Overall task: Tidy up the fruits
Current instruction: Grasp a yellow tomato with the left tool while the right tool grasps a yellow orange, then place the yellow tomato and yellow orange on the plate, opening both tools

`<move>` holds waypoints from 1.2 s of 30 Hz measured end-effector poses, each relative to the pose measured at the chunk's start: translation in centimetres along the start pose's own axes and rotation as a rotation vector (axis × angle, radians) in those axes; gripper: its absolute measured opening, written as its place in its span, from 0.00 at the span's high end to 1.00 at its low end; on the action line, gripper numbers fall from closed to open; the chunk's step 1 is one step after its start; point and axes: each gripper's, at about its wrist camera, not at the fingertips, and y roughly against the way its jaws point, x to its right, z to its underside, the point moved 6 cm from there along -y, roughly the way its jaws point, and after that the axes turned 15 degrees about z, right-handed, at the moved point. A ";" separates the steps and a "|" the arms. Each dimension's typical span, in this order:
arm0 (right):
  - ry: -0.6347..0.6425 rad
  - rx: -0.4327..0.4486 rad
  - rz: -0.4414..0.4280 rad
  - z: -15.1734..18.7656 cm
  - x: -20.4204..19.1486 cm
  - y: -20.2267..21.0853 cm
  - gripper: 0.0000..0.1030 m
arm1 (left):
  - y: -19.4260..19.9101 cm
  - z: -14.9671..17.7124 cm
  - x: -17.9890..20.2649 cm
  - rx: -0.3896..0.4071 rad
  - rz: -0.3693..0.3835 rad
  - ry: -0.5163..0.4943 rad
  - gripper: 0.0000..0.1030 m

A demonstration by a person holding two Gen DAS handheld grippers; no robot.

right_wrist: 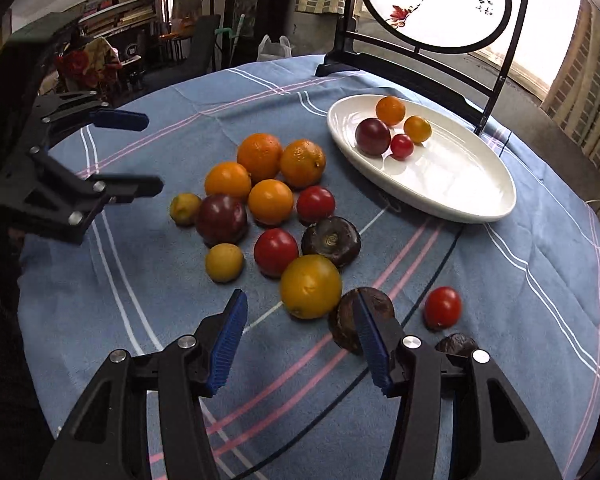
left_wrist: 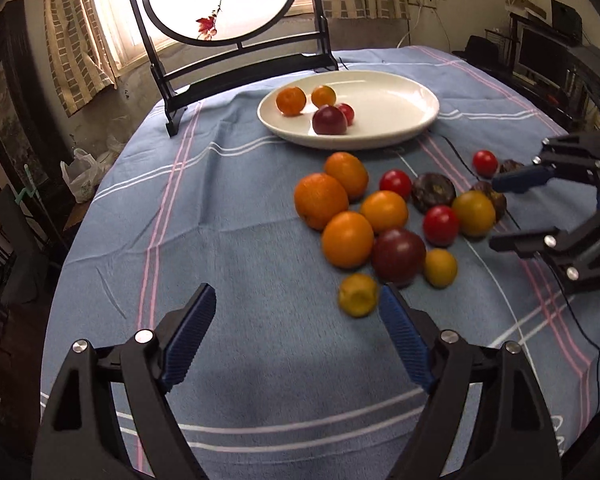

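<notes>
I see both grippers, left gripper (left_wrist: 296,312) and right gripper (right_wrist: 302,320), w/ jaws apart, empty. Near yellow-orange fruit (right_wrist: 311,286) looks smooth, round, prob rolls; I'd grip its widest middle.

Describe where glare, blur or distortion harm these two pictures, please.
Left wrist view: the window behind the round screen is overexposed, near fruit like the small yellow one is blurred. Right wrist view: glare on the white plate; fisheye bends the tablecloth stripes.

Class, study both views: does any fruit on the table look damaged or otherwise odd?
Yes. The small yellow fruit nearest the left gripper shows a sunken, dented-looking patch, though blur makes it uncertain. Nothing has spilled.
</notes>
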 end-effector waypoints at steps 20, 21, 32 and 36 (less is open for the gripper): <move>-0.055 0.033 0.004 1.7 1.8 2.4 0.66 | -3.6 0.0 1.9 -0.064 0.123 0.013 0.76; -0.062 0.035 0.002 1.7 2.0 2.4 0.66 | -3.2 -0.1 2.1 -0.056 0.120 0.001 0.76; -0.152 0.170 0.071 -3.4 6.9 4.9 0.65 | 0.7 -10.2 2.8 0.141 0.029 -0.035 0.76; -0.209 0.210 0.118 -6.8 10.2 4.4 0.65 | -0.5 -15.5 2.8 0.177 0.011 -0.030 0.76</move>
